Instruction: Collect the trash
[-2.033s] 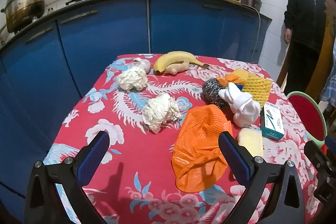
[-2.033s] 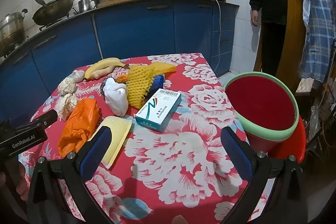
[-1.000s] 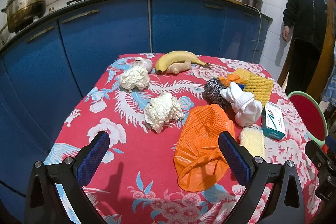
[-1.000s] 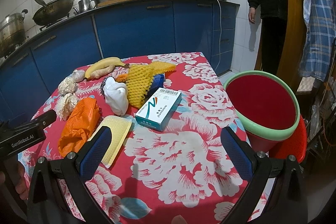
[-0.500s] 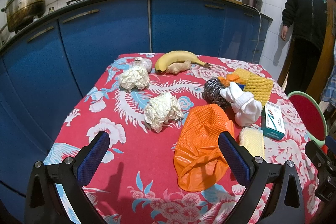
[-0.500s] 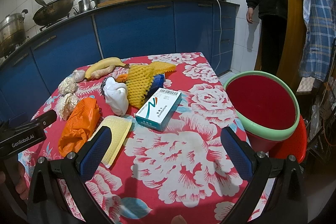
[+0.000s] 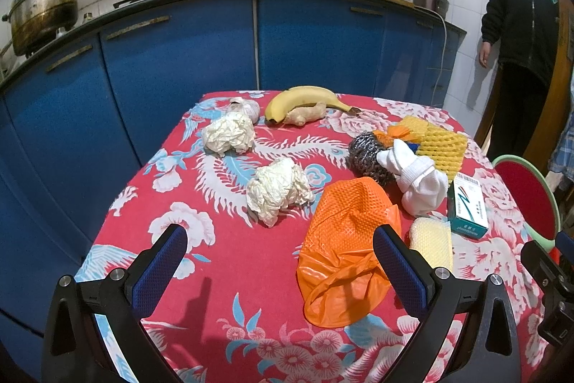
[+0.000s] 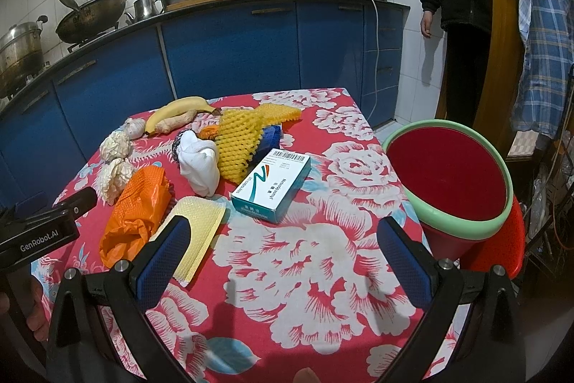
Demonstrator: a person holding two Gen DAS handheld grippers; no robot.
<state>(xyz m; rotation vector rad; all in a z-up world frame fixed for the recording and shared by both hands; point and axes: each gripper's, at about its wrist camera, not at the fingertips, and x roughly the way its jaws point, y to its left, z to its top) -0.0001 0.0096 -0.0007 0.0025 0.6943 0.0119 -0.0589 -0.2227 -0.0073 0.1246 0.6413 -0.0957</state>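
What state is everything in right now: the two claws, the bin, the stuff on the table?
Left gripper: open, empty.
Right gripper: open, empty.
Red bin with green rim: tilted, empty.
Teal and white cardboard box: closed, lying flat.
Orange plastic bag: crumpled.
Two white paper wads: crumpled.

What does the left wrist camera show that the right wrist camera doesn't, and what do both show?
Only the left wrist view shows the open left gripper from behind. Only the right wrist view shows the open right gripper, the whole red bin and a blue sponge. Both show the banana, orange bag, white sock and teal box.
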